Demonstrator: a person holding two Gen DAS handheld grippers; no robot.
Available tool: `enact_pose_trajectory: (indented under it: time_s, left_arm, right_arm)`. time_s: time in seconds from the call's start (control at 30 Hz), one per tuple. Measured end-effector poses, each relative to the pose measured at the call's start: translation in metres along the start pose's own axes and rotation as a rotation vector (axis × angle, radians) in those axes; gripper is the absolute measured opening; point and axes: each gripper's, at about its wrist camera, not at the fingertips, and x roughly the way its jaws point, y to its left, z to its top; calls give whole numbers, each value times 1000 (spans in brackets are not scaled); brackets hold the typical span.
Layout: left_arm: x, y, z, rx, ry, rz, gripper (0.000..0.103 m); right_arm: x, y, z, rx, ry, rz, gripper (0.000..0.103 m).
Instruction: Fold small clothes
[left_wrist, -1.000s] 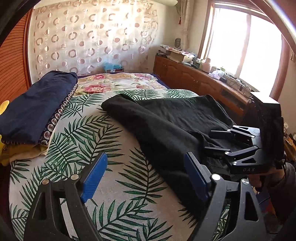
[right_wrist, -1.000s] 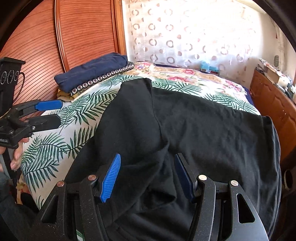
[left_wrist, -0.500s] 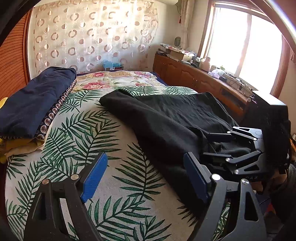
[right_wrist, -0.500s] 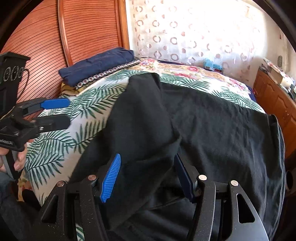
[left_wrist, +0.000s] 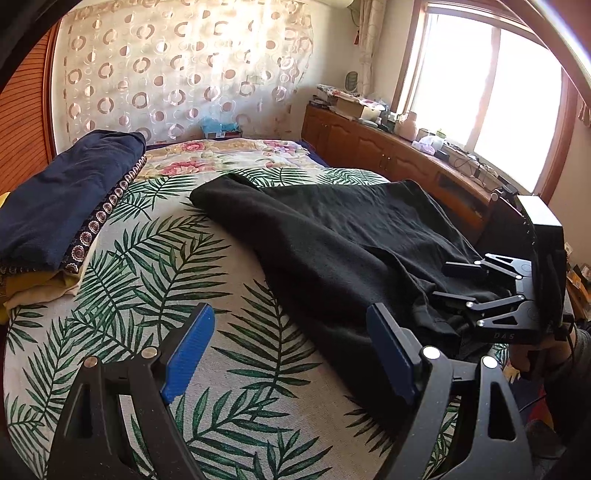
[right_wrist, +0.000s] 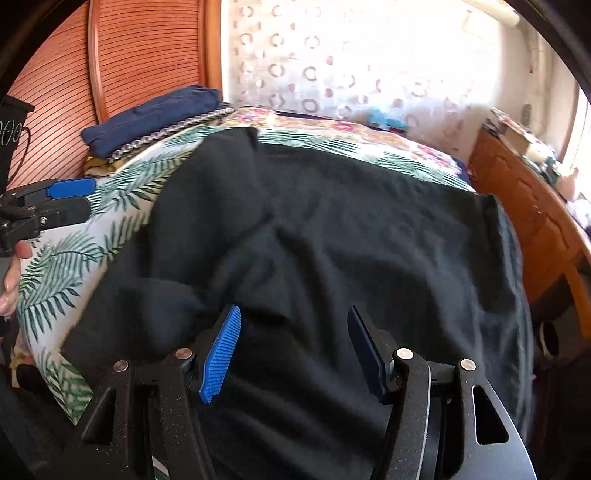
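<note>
A black garment (left_wrist: 332, 236) lies spread on the leaf-print bed (left_wrist: 155, 266); it fills the right wrist view (right_wrist: 332, 229). My left gripper (left_wrist: 291, 350) is open and empty, above the bed by the garment's left edge. My right gripper (right_wrist: 291, 347) is open over the garment's near edge, with no cloth between its pads. It shows in the left wrist view (left_wrist: 458, 284) at the right, fingers resting on rumpled black cloth. The left gripper shows at the left of the right wrist view (right_wrist: 70, 199).
A folded navy garment (left_wrist: 66, 199) sits on yellow and cream folded clothes (left_wrist: 37, 288) at the bed's left, by the wooden headboard (right_wrist: 122, 66). A wooden cabinet (left_wrist: 388, 155) with clutter runs along the window side at the right.
The right gripper lifted a flap of the black garment, then let it drop; the cloth now lies flatter. The left gripper drifted slightly, staying open.
</note>
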Motion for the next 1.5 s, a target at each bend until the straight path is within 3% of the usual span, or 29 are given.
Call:
enact_pose_trajectory:
  time_s: [0.3, 0.57, 0.67, 0.8, 0.9, 1.07, 1.27, 1.4, 1.5]
  left_arm:
    - [2, -2, -1, 3, 2, 3, 85]
    - [2, 0, -3, 1, 3, 3, 85]
    - [2, 0, -3, 1, 4, 3, 85]
    - [3, 1, -5, -2, 6, 1, 85]
    - [3, 1, -5, -2, 7, 2, 85]
    - [1, 0, -4, -1, 1, 2, 85]
    - [0, -2, -1, 5, -6, -7, 85]
    - [1, -5, 1, 11, -7, -13, 85]
    - [2, -7, 4, 16, -10, -19, 85]
  right_arm:
    - [-7, 12, 14, 23, -59, 104, 62]
    - [26, 23, 23, -6, 24, 151, 61]
    - [28, 20, 24, 0, 37, 200, 46]
    - [27, 26, 26, -37, 38, 260, 15]
    - [21, 22, 27, -63, 18, 274, 11]
    - [-20, 8, 32, -60, -112, 213, 10]
    - [-92, -26, 33, -50, -251, 76, 10]
    - [-133, -56, 17, -24, -296, -21, 10]
    - [-142, -76, -6, 12, -265, -75, 10]
